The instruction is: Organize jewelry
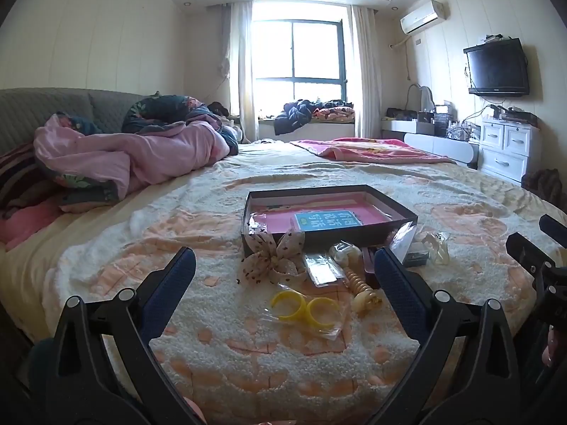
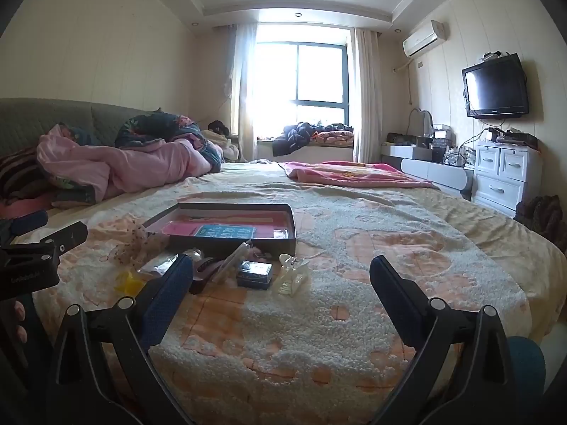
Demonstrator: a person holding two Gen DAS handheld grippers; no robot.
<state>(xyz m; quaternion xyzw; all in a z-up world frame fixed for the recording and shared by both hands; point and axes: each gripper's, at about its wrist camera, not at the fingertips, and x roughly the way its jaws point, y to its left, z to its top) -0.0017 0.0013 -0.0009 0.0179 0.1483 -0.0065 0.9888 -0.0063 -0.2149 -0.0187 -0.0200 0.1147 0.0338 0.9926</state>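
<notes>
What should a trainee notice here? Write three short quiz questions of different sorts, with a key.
1. True or false: the yellow bangles lie inside the dark box.
2. The left tongs are: A) shut on a bow; B) open and empty; C) shut on a bag.
3. Fill in: the box rests on the ___.

Key
1. False: the yellow bangles lie in their clear bag in front of the dark box.
2. B.
3. bed.
</notes>
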